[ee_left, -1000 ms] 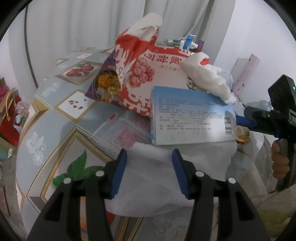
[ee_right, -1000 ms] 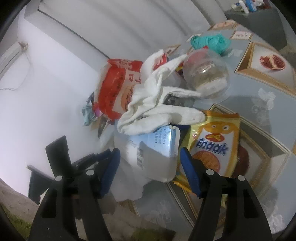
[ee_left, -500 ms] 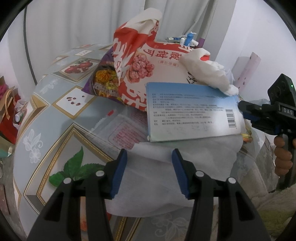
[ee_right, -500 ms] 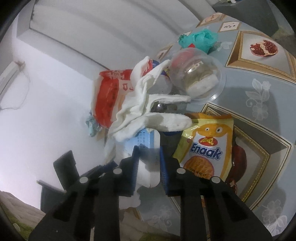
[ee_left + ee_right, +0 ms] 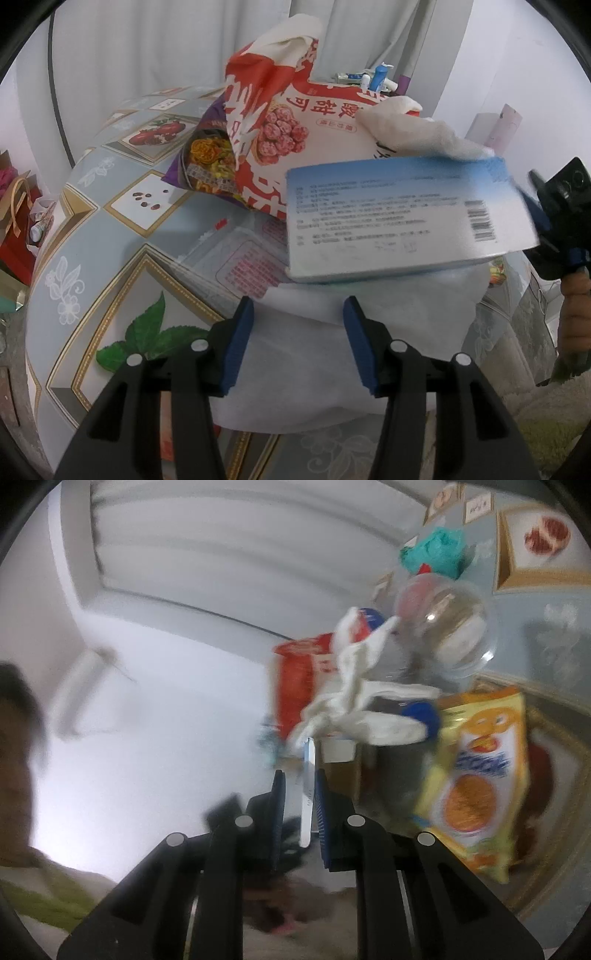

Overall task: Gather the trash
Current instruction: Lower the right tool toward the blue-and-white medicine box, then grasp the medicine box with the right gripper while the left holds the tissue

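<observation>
My right gripper [image 5: 300, 782] is shut on the edge of a flat blue-and-white box [image 5: 402, 214], seen edge-on in the right wrist view [image 5: 308, 786], and holds it lifted above the table. My left gripper [image 5: 297, 328] is open and empty over a white plastic bag [image 5: 332, 362] spread on the table's near edge. Behind the box lie a red snack bag [image 5: 295, 122], a white cloth [image 5: 417, 129] and a purple wrapper [image 5: 199, 166].
A yellow Enaak biscuit packet [image 5: 476, 775], a clear plastic dome cup [image 5: 447, 631] and a teal crumpled bag [image 5: 436, 550] lie on the patterned table [image 5: 110, 229]. A clear printed wrapper [image 5: 243, 266] lies flat. Curtains hang behind.
My right gripper closed on the blue box's edge and lifted it off the pile, swinging it up and to the right. My left gripper stayed open over the white bag.
</observation>
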A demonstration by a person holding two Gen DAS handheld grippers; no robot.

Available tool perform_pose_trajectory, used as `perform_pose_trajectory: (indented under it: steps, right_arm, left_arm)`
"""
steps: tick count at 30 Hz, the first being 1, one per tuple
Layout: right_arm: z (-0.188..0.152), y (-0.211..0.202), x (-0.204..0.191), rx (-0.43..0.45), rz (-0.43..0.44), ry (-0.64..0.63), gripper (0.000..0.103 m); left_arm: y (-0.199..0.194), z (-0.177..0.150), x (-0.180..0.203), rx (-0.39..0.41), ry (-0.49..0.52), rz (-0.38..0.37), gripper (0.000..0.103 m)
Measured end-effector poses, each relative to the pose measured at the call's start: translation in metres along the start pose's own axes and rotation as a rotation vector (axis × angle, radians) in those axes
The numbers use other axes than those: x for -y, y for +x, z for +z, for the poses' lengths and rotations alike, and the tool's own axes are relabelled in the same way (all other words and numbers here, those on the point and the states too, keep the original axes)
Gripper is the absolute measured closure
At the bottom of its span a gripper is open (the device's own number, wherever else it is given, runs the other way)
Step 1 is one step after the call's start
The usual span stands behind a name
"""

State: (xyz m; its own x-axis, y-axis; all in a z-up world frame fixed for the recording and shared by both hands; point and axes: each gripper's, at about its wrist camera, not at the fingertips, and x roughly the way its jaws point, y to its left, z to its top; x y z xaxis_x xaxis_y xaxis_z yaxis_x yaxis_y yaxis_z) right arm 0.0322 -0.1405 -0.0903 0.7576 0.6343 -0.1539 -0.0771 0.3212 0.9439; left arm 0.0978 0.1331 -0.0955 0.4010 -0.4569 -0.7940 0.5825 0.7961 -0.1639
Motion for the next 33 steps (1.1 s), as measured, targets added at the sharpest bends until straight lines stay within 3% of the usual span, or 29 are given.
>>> perform_pose_trajectory:
  steps: [2,7,14,20,28,33]
  right_arm:
    - [-0.001,-0.003,0.003,0.002,0.022,0.019,0.087]
    - [-0.007,0.013,0.001,-0.068,-0.154,-0.048,0.095]
    - [-0.007,0.004,-0.008,-0.028,-0.151,-0.084,0.100]
    - [0.000,-0.011,-0.008,0.029,-0.159,-0.085,0.102]
    - [0.003,-0.026,-0.013,0.057,-0.151,-0.084,0.103]
    - [0.004,-0.023,-0.013,0.060,-0.155,-0.084,0.103]
  left_arm:
    - [0.000,0.000,0.000,0.000,0.001,0.000,0.054]
    - [0.000,0.000,0.000,0.000,0.001,0.001,0.054]
    - [-0.001,0.000,-0.001,0.005,-0.005,-0.007,0.054]
    - [-0.019,0.002,0.000,0.058,0.025,-0.028,0.054]
    - [-0.002,-0.002,-0.002,-0.024,0.051,0.017,0.054]
    - [0.000,-0.002,-0.002,-0.016,0.045,0.017,0.054]
